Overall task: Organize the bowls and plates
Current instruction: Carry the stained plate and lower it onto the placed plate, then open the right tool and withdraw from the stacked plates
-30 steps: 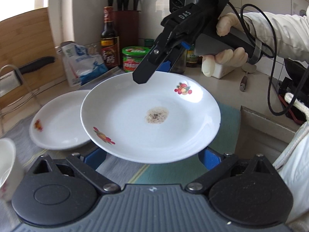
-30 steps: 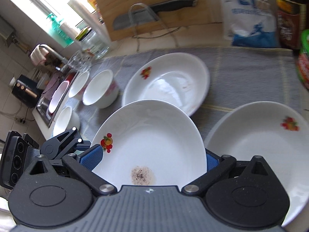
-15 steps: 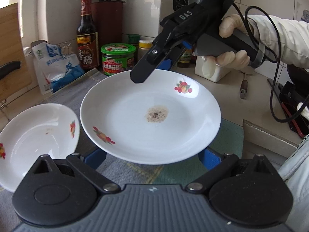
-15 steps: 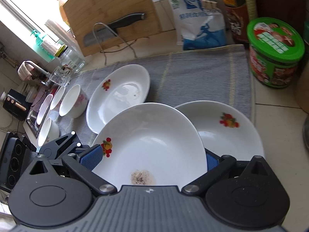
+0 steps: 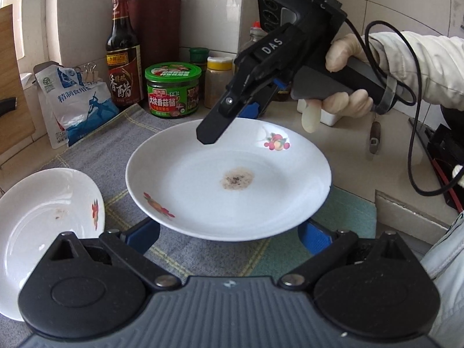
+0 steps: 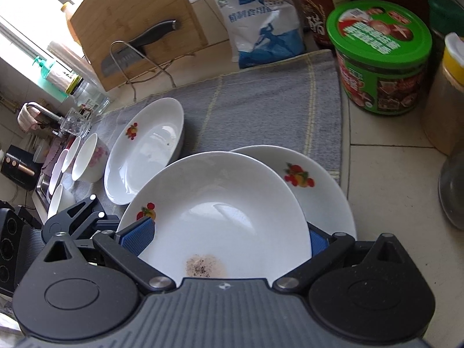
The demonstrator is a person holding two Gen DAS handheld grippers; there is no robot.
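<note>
1. You are holding the stained plate [image 5: 229,185] in the air, right over a second plate [image 6: 324,191] at the corner of the grey cloth [image 6: 261,104].
2. Nothing is looking stacked yet: a third plate [image 6: 145,148] is lying alone, and the bowls [image 6: 88,159] are waiting by the sink.
3. Your left gripper [image 5: 229,235] is standing spread, its pads under the near rim.
4. Your right gripper [image 5: 229,121] is straddling the far rim; whether it is clamping, I cannot tell.
5. The stained plate is facing up, nearly level; being round, it is showing no long axis.
</note>
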